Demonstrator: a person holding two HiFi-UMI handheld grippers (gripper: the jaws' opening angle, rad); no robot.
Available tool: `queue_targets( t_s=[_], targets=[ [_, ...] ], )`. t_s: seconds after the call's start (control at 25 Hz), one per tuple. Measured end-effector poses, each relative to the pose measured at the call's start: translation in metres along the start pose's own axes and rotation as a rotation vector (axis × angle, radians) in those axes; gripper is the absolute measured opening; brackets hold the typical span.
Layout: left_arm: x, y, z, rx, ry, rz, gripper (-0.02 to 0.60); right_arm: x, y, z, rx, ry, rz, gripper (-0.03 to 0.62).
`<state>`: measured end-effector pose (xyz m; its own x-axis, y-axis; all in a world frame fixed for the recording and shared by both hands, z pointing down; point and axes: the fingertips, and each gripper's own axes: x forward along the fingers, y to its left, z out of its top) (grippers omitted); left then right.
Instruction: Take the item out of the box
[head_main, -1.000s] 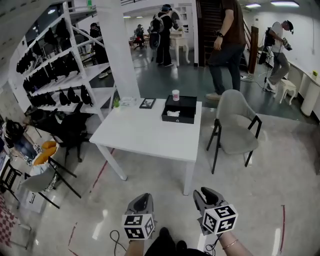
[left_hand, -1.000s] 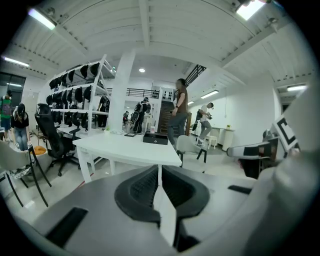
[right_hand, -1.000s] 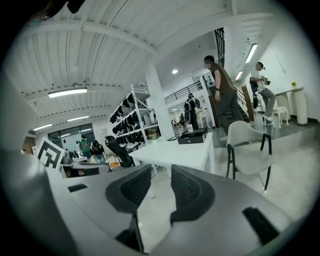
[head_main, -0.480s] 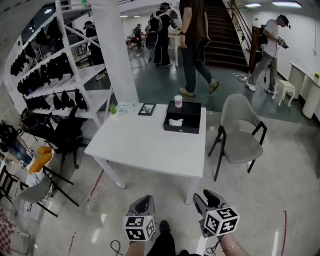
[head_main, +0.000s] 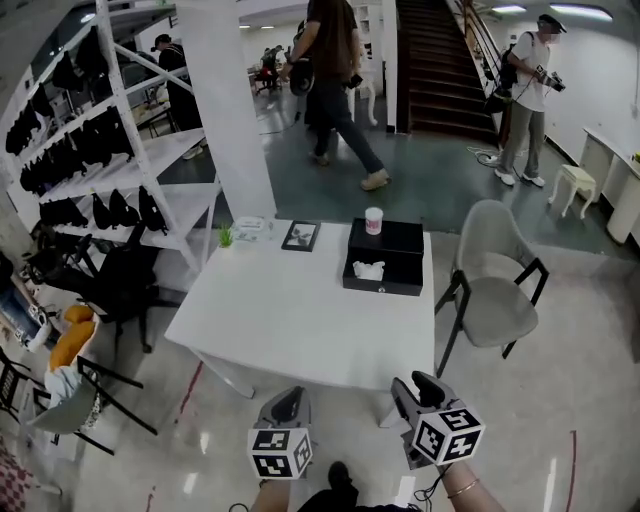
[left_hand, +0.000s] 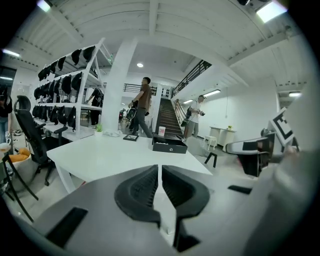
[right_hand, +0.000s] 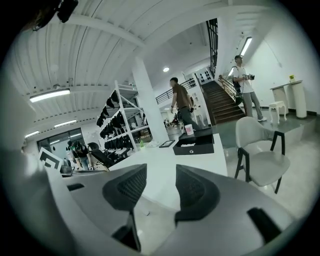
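Note:
A black box (head_main: 383, 272) stands open at the far right of the white table (head_main: 290, 320), with a crumpled white item (head_main: 369, 270) inside it. A pink-and-white cup (head_main: 374, 220) stands on the box's lid. Both grippers hover low in the head view, short of the table's near edge and far from the box. My left gripper (head_main: 288, 398) (left_hand: 160, 170) has its jaws together with nothing between them. My right gripper (head_main: 410, 385) (right_hand: 161, 172) is open and empty. Both gripper views look across the table at the box (left_hand: 169, 146) (right_hand: 194, 145).
A framed picture (head_main: 300, 236) and a small plant (head_main: 225, 237) sit at the table's far edge. A grey chair (head_main: 497, 290) stands right of the table, a dark chair (head_main: 110, 285) and shelving (head_main: 100, 170) to its left. People walk and stand in the background.
The view has come closer to the table, whose near edge now lies just ahead of both grippers. The person walking behind the table has moved to the left.

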<state>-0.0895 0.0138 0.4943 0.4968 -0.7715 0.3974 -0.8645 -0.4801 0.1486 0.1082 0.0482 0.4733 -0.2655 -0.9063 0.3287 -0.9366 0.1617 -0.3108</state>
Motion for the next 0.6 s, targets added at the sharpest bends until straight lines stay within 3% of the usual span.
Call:
queue_targets(
  t_s=[0.28, 0.6],
  targets=[
    [0.042, 0.043, 0.021, -0.001, 0.0, -0.022, 0.023, 0.056, 0.002, 0.026, -0.013, -0.015, -0.024, 0.179],
    [0.066, 0.064, 0.034, -0.015, 0.004, -0.039, 0.023, 0.089, -0.007, 0.053, -0.051, -0.022, -0.062, 0.179]
  ],
)
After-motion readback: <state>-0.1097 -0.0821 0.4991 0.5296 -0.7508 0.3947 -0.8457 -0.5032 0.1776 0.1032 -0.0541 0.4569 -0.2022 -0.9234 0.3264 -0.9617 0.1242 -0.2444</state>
